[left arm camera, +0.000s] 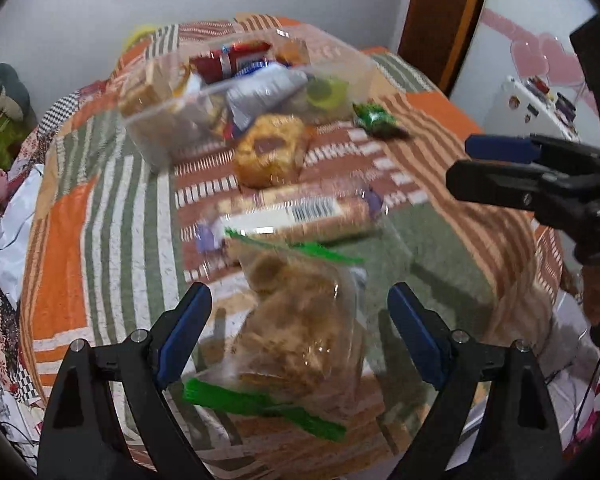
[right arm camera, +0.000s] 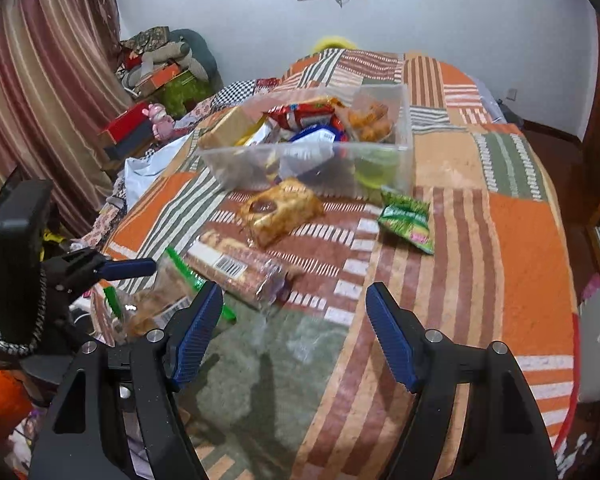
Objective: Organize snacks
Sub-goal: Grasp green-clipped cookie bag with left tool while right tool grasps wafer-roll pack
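Observation:
A clear plastic bin (left arm camera: 148, 128) (right arm camera: 404, 136) holding several snack packs stands far on the patchwork bedspread. In front of it lie a round pastry pack (left arm camera: 268, 152) (right arm camera: 280, 208), a small green packet (left arm camera: 376, 118) (right arm camera: 408, 220), a long biscuit sleeve with a barcode (left arm camera: 300, 216) (right arm camera: 236, 272) and a clear zip bag of cookies with green strips (left arm camera: 296, 336) (right arm camera: 156, 300). My left gripper (left arm camera: 300, 336) is open, jaws on either side of the zip bag, just above it. My right gripper (right arm camera: 294, 328) is open and empty over bare bedspread, right of the sleeve.
The bed's edge drops off on the left and the right. Boxes, a pink toy (right arm camera: 160, 120) and clutter lie left of the bed by a curtain (right arm camera: 40, 80). A wooden door frame (left arm camera: 444, 20) stands at the right.

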The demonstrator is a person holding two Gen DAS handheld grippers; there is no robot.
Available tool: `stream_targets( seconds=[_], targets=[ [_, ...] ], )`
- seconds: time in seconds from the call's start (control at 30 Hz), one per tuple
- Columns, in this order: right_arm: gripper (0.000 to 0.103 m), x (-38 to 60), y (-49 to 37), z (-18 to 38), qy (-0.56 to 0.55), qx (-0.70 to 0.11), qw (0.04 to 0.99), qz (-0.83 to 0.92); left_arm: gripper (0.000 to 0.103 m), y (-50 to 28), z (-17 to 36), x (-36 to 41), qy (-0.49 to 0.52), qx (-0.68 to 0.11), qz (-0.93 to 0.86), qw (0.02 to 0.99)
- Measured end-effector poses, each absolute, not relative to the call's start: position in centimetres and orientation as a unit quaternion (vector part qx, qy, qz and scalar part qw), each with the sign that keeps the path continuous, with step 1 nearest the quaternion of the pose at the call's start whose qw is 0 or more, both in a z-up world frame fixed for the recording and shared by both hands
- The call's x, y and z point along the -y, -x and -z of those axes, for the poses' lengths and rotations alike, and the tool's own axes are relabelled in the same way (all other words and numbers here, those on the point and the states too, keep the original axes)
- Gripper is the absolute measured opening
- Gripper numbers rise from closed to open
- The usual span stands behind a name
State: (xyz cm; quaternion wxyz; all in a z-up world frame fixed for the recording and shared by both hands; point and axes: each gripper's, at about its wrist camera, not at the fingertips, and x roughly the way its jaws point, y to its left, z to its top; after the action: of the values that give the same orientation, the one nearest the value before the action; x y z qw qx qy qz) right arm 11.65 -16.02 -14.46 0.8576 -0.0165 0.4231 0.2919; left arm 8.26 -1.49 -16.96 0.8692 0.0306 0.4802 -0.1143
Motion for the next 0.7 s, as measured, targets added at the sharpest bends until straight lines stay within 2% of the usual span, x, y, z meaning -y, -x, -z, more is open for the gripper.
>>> stream_targets(
  seconds=[0.1, 0.17, 0.23, 0.7],
  targets=[
    [0.071, 15.2, -11.8, 14.9, 0.024, -0.430, 0.852, -0.298, 0.085, -8.1, 17.7, 0.7, -0.023, -0.482, 0.112, 0.869],
    [0.072, 14.5, -12.0, 15.1, 0.026, -0.433, 0.849, -0.302, 0.068, -8.1, 18.0, -0.2, -0.009, -0.486, 0.115, 0.866],
    [0.074, 13.6, -12.3, 15.4, 0.031, -0.437, 0.845, -0.308, 0.059, -8.2, 18.2, -1.4, 0.009, -0.485, 0.108, 0.868],
    [0.076, 6.2, -15.5, 19.3, 0.090, -0.482, 0.796, -0.356, 0.057, -9.7, 18.9, -8.2, 0.090, -0.479, 0.041, 0.872]
  ],
)
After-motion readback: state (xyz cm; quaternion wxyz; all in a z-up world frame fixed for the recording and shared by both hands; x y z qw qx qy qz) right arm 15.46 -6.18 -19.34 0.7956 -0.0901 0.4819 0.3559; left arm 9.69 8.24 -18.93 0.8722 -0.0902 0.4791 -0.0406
